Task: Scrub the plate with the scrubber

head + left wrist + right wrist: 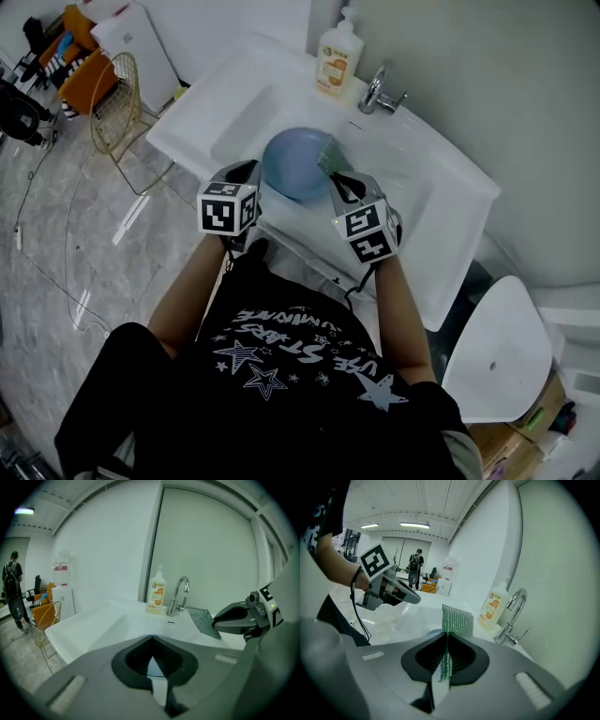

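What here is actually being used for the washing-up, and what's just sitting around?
In use:
blue plate, in the left claw
green scrubber, in the right claw
sink

Lying about:
soap bottle
tap
wire basket

You are standing at a white sink [464, 202]; on its back rim an orange-labelled soap bottle [339, 61] is standing upright, just beside the chrome faucet [380, 92], the two sitting close but apart.

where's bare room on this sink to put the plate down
Bare: the wide sink rim left of the soap bottle, and the rim right of the faucet. Crowded: over the basin, where the left gripper holds the plate and the right gripper the scrubber.
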The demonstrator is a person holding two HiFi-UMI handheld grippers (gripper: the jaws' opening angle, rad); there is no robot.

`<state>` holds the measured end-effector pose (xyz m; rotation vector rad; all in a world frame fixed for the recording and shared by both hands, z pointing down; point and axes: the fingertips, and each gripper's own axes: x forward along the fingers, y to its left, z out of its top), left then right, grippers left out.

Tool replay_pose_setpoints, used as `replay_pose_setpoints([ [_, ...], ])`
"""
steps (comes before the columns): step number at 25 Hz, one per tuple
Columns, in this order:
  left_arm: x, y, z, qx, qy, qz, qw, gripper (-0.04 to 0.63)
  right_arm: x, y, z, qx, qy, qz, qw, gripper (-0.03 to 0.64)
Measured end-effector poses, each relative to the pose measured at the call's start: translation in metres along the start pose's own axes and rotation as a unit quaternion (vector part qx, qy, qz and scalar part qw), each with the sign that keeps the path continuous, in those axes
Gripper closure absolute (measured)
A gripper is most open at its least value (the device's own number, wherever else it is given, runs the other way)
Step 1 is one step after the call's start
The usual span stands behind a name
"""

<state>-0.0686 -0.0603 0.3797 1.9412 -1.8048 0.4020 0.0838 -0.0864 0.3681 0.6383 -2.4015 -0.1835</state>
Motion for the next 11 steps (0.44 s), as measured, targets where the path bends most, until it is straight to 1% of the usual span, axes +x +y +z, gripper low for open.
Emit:
replay_pose_setpoints([
  [2, -0.018, -0.014, -0.001, 0.012, -0.01, 0.002, 0.9999, 0.594, -0.02, 0.005, -0.002, 0.004, -0.014, -0.004, 1.0, 0.571],
  [4, -0.035, -0.027, -0.006, 0.017, -0.017, 0.005, 0.9997, 0.594, -0.039, 0.011, -0.006, 0.01, -0.024, -0.004, 1.0, 0.571],
  [7, -0.059, -0.05, -0.016, 0.008, -0.03, 0.001, 0.9995, 0.594, -0.065, 0.022, -0.013, 0.024, -0.039, -0.001, 0.999, 0.572],
  [11, -0.082, -0.088, -0.029, -0.002, -0.054, -0.022, 0.9983, 0.592, -0.094, 0.034, -0.021, 0.045, -0.064, 0.009, 0.997, 0.572],
])
